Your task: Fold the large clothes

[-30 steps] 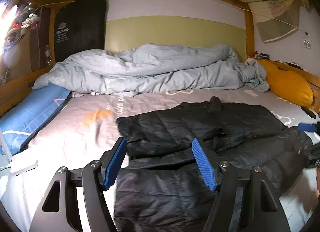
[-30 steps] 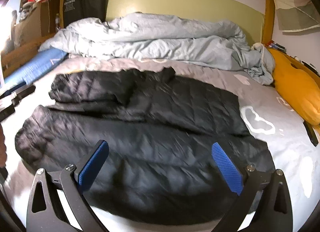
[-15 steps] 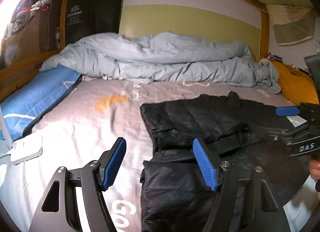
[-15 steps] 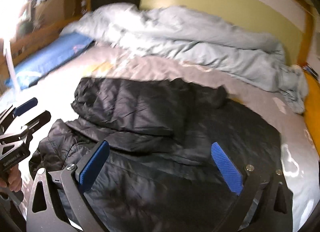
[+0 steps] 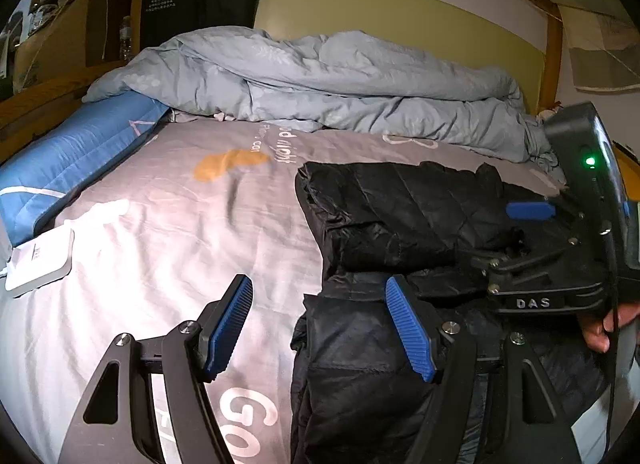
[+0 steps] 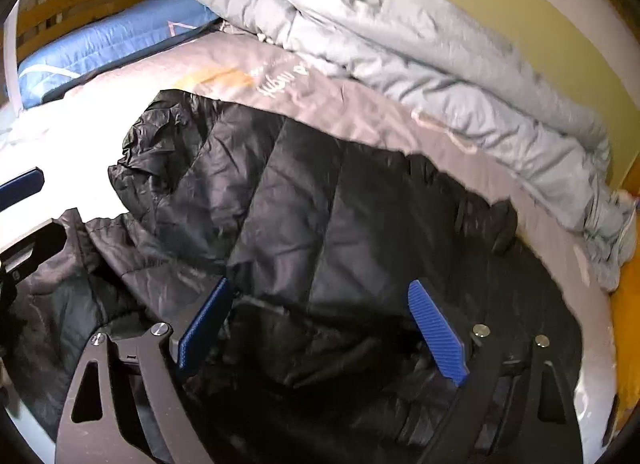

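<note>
A black quilted jacket lies on the grey bed sheet, with one part folded over on top of the rest. My left gripper is open and straddles the jacket's left edge, one pad over the sheet and one over the fabric. My right gripper hangs low over the middle of the jacket. Its jaws are closing with dark fabric under and between them, and I see no pad pressing on it. In the left wrist view one of the right gripper's fingertips shows above the jacket.
A crumpled grey-blue duvet fills the head of the bed. A blue pillow and a white flat device lie along the left side. An orange cushion lies at the right edge. A person's hand holds the right gripper.
The right gripper swept left across the jacket, came lower and closer to the left gripper, and its jaws narrowed. The left gripper shifted to the jacket's left edge and sank a little.
</note>
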Tool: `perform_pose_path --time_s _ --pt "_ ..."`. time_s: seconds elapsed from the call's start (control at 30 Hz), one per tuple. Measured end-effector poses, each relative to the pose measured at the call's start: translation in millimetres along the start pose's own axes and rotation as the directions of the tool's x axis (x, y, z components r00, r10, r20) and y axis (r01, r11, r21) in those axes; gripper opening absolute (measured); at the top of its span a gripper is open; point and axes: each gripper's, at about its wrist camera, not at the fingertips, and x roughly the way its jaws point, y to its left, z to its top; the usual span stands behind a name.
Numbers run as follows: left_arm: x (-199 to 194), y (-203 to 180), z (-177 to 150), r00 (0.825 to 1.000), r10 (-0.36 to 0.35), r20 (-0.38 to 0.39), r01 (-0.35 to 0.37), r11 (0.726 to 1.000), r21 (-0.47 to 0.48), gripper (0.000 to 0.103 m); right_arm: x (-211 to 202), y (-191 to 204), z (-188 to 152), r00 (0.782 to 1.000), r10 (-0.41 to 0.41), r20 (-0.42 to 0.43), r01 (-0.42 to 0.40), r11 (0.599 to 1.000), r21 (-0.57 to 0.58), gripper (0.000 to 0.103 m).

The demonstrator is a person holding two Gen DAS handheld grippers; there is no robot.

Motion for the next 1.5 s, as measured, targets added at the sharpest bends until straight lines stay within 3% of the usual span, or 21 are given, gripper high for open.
perform_pose_path --time_s 0.1,0.17,0.2,0.23,0.3,0.43,0.57,0.6,0.63,0.7,0.87,1.0,1.1,1.23,1.4,1.43,1.47,1.5 --pt "5 2 -3 1.0 0.001 -0.01 -0.001 1.0 -0.005 0.071 12 3 2 0.996 -0.078 -0.036 0.075 0.995 -0.069 0.069" --pt "7 4 -5 1.0 0.003 -0.018 -0.004 1.0 -0.013 0.071 16 -3 1 0.994 -0.091 -0.055 0.087 0.994 -0.064 0.045" --pt "7 4 -5 1.0 0.003 -0.02 -0.003 1.0 -0.018 0.071 15 -10 0 0.995 -0.085 -0.06 0.083 0.996 -0.043 0.022" --pt "8 5 -5 1.0 0.002 -0.021 -0.003 1.0 -0.021 0.071 14 -17 -2 0.995 -0.078 -0.059 0.077 0.997 -0.019 0.01" --pt "8 7 -4 1.0 0.004 -0.019 -0.005 1.0 -0.027 0.071 6 -36 -5 0.997 -0.065 -0.036 0.067 0.996 0.056 0.005" --pt "7 9 -5 1.0 0.004 -0.02 -0.004 0.999 -0.035 0.071 -7 -77 -18 0.993 -0.118 -0.028 0.122 0.977 0.177 0.004" --pt "6 10 -6 1.0 0.004 -0.018 -0.005 0.999 -0.035 0.071 -4 -120 -42 0.985 -0.124 -0.116 0.152 0.95 0.273 0.005" --pt "6 9 -5 1.0 0.005 -0.018 -0.006 0.999 -0.035 0.071 -2 -130 -49 0.982 -0.126 -0.141 0.162 0.943 0.291 0.014" --pt "7 9 -5 1.0 0.005 -0.018 -0.005 0.999 -0.033 0.071 -1 -136 -55 0.981 -0.115 -0.156 0.159 0.94 0.303 0.031" --pt "7 9 -5 1.0 0.002 -0.022 -0.002 1.0 -0.031 0.071 -2 -139 -64 0.964 -0.164 -0.209 0.22 0.933 0.284 0.05" --pt "8 9 -5 1.0 0.003 -0.023 -0.004 0.999 -0.035 0.071 -42 -97 -59 0.977 -0.193 -0.086 0.202 0.972 0.118 0.062" --pt "6 8 -6 1.0 0.008 -0.018 -0.009 0.999 -0.034 0.071 -63 -68 -35 0.993 -0.115 0.027 0.113 0.991 0.074 0.07" --pt "7 8 -5 1.0 -0.001 -0.025 0.0 0.999 -0.039 0.071 -55 -46 -17 0.993 -0.11 0.047 0.108 0.993 0.037 0.076" --pt "9 8 -6 0.999 0.0 -0.033 -0.001 0.999 -0.043 0.071 -13 -38 0 0.998 -0.042 -0.043 0.046 0.994 0.099 0.077" --pt "10 3 -6 1.0 0.005 -0.028 -0.005 1.0 -0.024 0.071 24 -26 -11 0.986 -0.119 -0.12 0.127 0.99 0.059 0.074" --pt "9 1 -6 1.0 0.007 -0.024 -0.008 1.0 -0.016 0.071 25 -29 -12 0.987 -0.107 -0.123 0.116 0.991 0.069 0.056" --pt "9 -1 -7 1.0 0.01 -0.02 -0.011 1.0 -0.006 0.071 24 -35 -13 0.988 -0.092 -0.123 0.104 0.99 0.096 0.045" --pt "8 -3 -7 1.0 0.014 -0.016 -0.014 1.0 0.003 0.071 21 -42 -14 0.989 -0.083 -0.12 0.098 0.988 0.121 0.022"
